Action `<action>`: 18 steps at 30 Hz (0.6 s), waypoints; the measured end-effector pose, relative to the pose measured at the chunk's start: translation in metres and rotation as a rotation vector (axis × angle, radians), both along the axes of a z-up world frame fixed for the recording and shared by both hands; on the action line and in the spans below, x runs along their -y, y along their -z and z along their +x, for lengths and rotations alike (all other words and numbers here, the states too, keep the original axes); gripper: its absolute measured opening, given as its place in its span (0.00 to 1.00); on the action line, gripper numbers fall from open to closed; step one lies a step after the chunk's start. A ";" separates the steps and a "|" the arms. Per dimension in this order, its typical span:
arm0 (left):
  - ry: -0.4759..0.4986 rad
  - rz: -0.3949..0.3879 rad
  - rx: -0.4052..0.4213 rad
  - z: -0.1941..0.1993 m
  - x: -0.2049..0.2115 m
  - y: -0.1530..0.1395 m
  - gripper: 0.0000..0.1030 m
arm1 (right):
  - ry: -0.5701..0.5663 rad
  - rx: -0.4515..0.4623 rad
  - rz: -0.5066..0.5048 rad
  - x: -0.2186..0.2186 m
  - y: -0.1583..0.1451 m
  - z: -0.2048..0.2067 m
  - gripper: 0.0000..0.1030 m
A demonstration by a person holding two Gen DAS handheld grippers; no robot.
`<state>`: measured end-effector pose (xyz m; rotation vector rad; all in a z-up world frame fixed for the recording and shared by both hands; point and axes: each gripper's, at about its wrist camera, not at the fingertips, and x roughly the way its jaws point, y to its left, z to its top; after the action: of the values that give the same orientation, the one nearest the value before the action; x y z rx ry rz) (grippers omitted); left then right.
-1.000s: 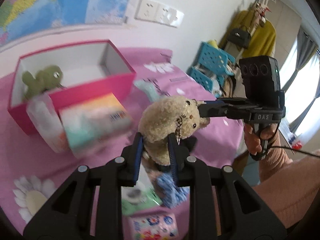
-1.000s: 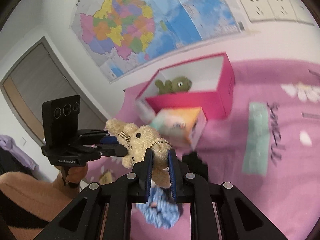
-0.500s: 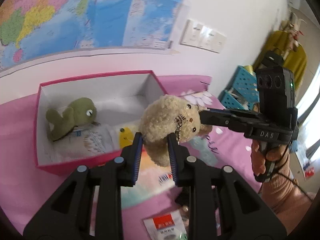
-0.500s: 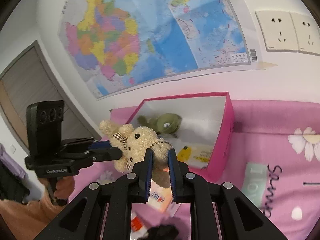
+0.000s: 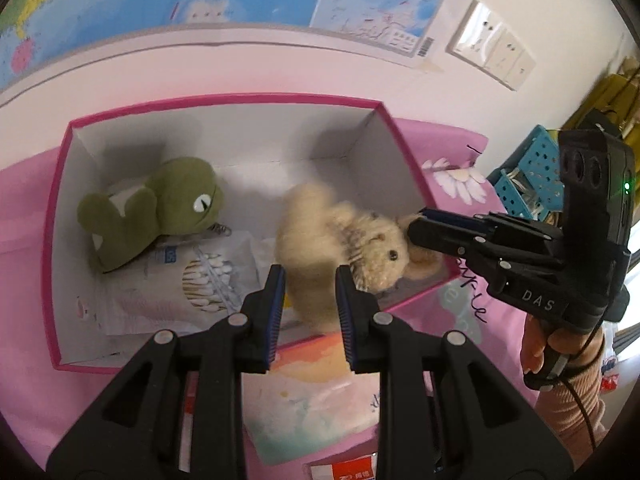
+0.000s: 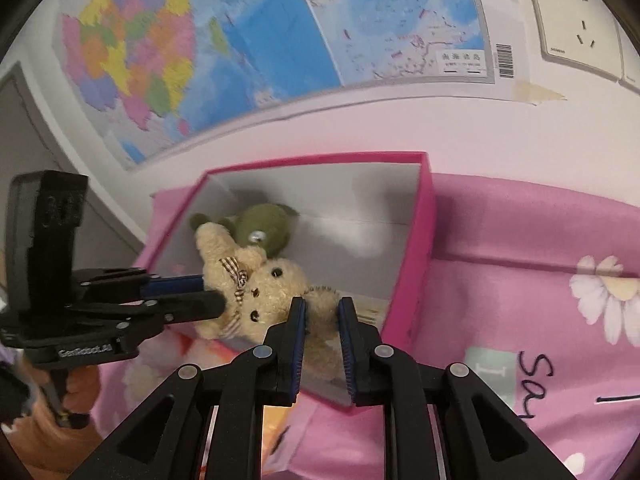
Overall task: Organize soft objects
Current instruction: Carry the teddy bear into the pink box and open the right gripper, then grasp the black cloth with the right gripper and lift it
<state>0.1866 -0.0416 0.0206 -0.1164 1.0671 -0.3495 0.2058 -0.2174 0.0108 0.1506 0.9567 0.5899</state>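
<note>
A beige teddy bear point(image 5: 340, 232) point(image 6: 272, 288) hangs over the right part of an open pink box point(image 5: 224, 98) point(image 6: 416, 240). My left gripper point(image 5: 310, 280) is shut on the bear's body; in the right wrist view the left gripper point(image 6: 216, 300) meets the bear by its checked bow. My right gripper point(image 6: 322, 308) has the bear's lower body between its pads, and its jaws are opening slightly. In the left wrist view the right gripper point(image 5: 420, 224) touches the bear's ear. A green frog plush point(image 5: 160, 208) point(image 6: 264, 228) lies in the box's left part.
A packet of cotton swabs point(image 5: 208, 276) lies on the box floor. A pastel tissue packet point(image 5: 312, 396) rests on the pink cloth just before the box. Behind the box rises a wall with a map point(image 6: 280, 40) and sockets point(image 5: 492, 52). Blue baskets point(image 5: 532, 176) stand at the far right.
Both grippers have carried the bear from above the loose items on the cloth to over the box. The box now fills the views and the bear hangs inside its rim.
</note>
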 end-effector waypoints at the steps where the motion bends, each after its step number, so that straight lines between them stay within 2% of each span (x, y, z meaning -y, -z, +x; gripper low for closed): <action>1: -0.005 0.006 -0.001 0.002 0.000 0.000 0.26 | 0.012 0.000 -0.019 -0.001 0.001 0.002 0.21; 4: -0.020 0.024 0.013 0.000 -0.001 -0.002 0.26 | 0.028 0.049 -0.060 -0.002 -0.006 -0.003 0.25; 8: -0.002 0.042 0.068 -0.014 0.000 -0.009 0.26 | 0.023 0.118 -0.059 0.003 -0.019 -0.021 0.28; 13: 0.064 0.024 0.170 -0.047 0.002 -0.026 0.27 | -0.035 0.160 -0.007 0.016 -0.028 -0.053 0.36; 14: 0.077 0.014 0.185 -0.053 0.002 -0.029 0.29 | -0.058 0.168 0.010 0.016 -0.030 -0.064 0.36; 16: 0.130 -0.011 0.228 -0.074 0.003 -0.035 0.39 | -0.085 0.170 0.042 0.024 -0.031 -0.082 0.43; 18: 0.169 -0.022 0.254 -0.091 0.004 -0.039 0.40 | -0.112 0.167 0.072 0.029 -0.030 -0.100 0.48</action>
<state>0.0959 -0.0456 0.0593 -0.0004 0.8230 -0.5147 0.1054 -0.2466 0.0406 0.1110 0.7861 0.7289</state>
